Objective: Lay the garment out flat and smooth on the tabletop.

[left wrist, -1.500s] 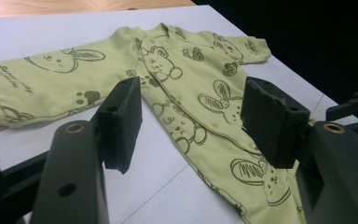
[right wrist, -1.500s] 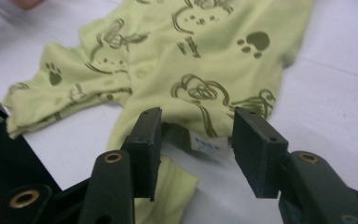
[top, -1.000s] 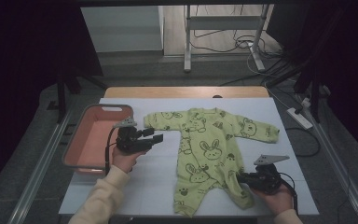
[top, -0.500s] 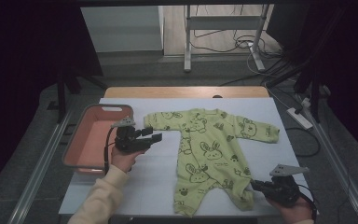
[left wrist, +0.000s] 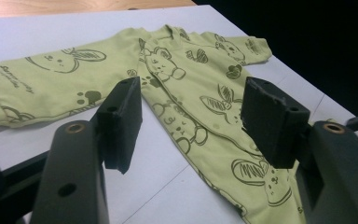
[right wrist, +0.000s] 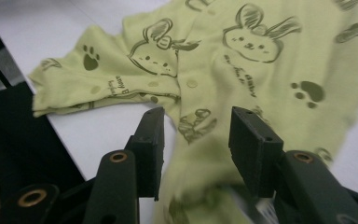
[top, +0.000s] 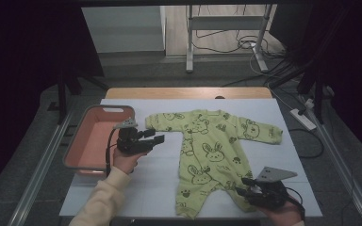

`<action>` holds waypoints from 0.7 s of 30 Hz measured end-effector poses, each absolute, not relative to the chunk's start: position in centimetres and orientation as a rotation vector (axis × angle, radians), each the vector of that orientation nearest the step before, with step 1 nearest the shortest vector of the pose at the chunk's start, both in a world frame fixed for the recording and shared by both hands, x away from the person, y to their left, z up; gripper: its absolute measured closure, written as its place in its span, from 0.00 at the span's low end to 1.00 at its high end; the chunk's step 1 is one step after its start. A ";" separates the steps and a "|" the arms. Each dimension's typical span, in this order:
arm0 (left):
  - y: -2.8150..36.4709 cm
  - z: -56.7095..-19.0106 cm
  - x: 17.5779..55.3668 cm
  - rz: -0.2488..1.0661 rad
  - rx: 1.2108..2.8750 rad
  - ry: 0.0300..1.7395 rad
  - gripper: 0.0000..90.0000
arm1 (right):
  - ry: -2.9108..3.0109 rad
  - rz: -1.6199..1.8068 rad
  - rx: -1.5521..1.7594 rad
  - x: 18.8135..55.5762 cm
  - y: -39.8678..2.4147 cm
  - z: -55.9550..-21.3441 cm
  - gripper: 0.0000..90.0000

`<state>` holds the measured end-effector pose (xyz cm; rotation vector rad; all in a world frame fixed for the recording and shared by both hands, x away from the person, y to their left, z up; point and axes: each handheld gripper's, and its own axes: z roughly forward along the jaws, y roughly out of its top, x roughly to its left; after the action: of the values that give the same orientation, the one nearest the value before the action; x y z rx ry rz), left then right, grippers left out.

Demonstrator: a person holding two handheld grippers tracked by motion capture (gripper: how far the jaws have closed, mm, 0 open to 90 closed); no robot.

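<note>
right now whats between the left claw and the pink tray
Nothing. In the high view the left claw hangs just past the pink tray, right beside its near rim, with no object in the gap. The green baby suit lies on the claw's other side.

Left tongs (top: 156,137) agape, level; right tongs (top: 243,186) just parted.

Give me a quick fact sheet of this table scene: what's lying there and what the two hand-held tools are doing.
Garment: green baby suit with animal prints, spread flat on the white table
Beside it: pink tray, at the table's left edge
Left gripper: jaws open, nothing between them, near a sleeve
Right gripper: jaws have just been opening, at the suit's leg, not pressing the cloth
</note>
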<state>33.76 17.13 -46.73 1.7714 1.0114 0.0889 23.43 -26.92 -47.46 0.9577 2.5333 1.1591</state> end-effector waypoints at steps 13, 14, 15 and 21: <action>17.1 -46.8 33.7 0.085 1.775 1.012 0.43 | 2.646 0.902 1.053 27.6 -25.1 -51.0 0.55; 17.0 -46.8 33.7 0.085 1.774 1.011 0.43 | 2.645 0.887 1.064 27.8 -25.1 -51.1 0.56; 17.0 -46.8 33.7 0.086 1.774 1.010 0.43 | 2.641 0.891 1.072 28.0 -25.1 -51.1 0.57; 17.1 -46.8 33.7 0.084 1.775 1.012 0.43 | 2.667 0.878 1.085 27.8 -25.2 -51.0 0.86</action>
<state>33.75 17.08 -46.84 1.7746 1.0117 0.0841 27.76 -25.22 -50.96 1.0849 2.6669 0.8778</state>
